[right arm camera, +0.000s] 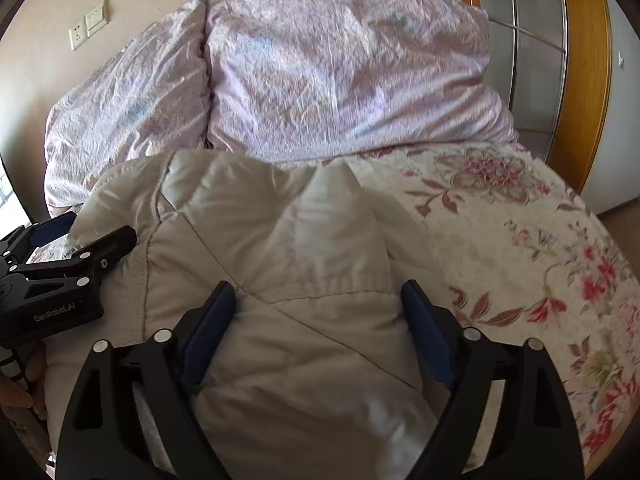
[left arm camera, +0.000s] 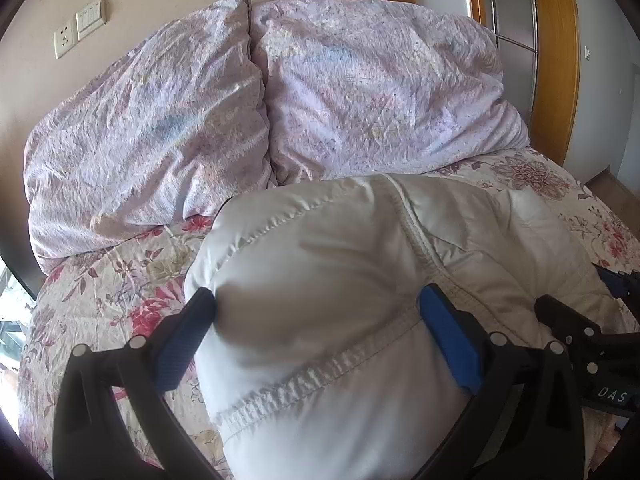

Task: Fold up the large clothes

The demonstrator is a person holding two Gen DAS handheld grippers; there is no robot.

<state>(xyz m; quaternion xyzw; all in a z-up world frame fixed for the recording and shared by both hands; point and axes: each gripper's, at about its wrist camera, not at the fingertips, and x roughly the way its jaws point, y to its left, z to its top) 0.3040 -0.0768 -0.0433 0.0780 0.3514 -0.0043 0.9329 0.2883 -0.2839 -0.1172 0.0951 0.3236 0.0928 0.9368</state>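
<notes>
Nearest the left wrist camera, a puffy white jacket (left arm camera: 320, 300) bulged up between the fingers of the left gripper (left arm camera: 316, 300). Its blue pads (left arm camera: 448, 340) pressed into the padded cloth on both sides, so the gripper held a thick fold of the jacket across a wide span. A stitched seam ran over the bulge from the top centre down toward the right pad.

In the right wrist view, the jacket (right arm camera: 312, 320) filled the lower middle of the frame, and the right gripper (right arm camera: 316, 292) stood wide around it. Both blue pads (right arm camera: 424, 336) lay along the cloth; whether they pressed on it could not be told. The left gripper (right arm camera: 72, 240) showed at the left edge of that frame, at the jacket's edge, and part of a hand (right arm camera: 24, 384) appeared in the lower left corner.

The jacket lay on a bed (right arm camera: 520, 240) with a floral cover, visible at the right. Behind it, across the upper frame, a pale lilac duvet (left arm camera: 360, 92) was heaped against the wall. A socket and switch (left arm camera: 80, 28) sat in the upper left, and a wooden door frame (right arm camera: 588, 80) in the upper right.
</notes>
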